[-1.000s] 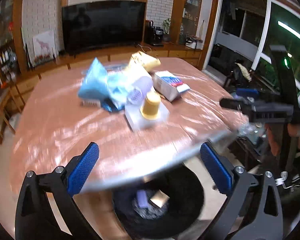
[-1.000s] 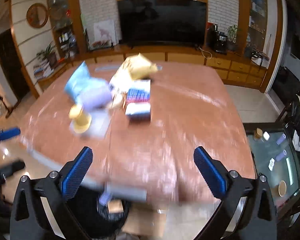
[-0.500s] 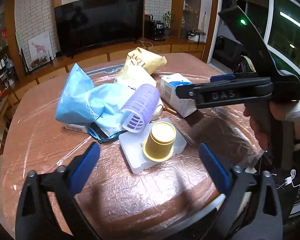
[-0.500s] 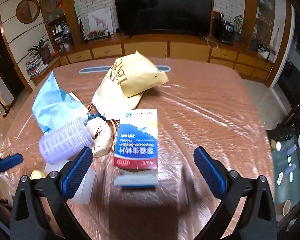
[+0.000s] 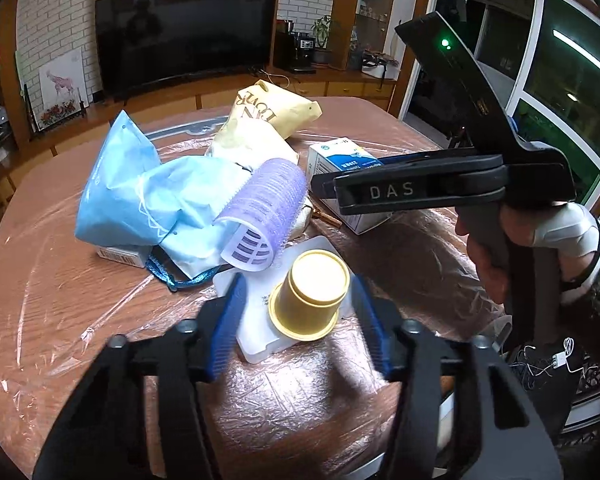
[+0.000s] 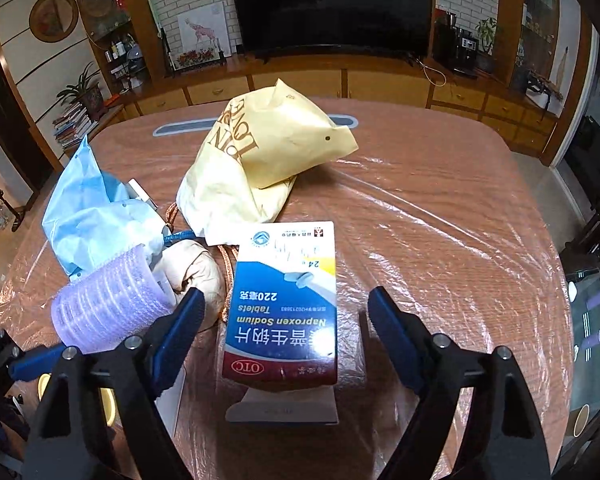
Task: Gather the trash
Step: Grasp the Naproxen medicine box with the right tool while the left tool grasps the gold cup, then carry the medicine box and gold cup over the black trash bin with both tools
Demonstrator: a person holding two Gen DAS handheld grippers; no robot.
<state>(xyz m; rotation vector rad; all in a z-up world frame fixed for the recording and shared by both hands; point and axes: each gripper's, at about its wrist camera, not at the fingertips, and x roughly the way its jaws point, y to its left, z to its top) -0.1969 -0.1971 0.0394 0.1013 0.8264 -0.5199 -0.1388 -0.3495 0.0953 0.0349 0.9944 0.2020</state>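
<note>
My left tool (image 5: 300, 316) hangs over the near part of the counter (image 5: 60, 320), its jaws closing around the upside-down yellow cup (image 5: 310, 294). The cup sits between the blue pads, but I still see a gap on each side, so nothing is gripped. The cup stands on a flat white plastic lid (image 5: 256, 332) right under the tool's tips. Just beyond them lies a purple hair roller (image 5: 266, 208), leaning on a crumpled blue mask bag (image 5: 140, 192), with a cream paper bag (image 5: 268, 120) farther off.

My right tool (image 6: 284, 336) points down at the blue-and-white tablet box (image 6: 284, 312), which lies flat on the plastic-covered counter between its two fingers. Those jaws are closing too, and both pads stand clear of the box's sides. From the left camera, this right tool reaches across to the right of the cup, held in my right hand (image 5: 496, 256).
</note>
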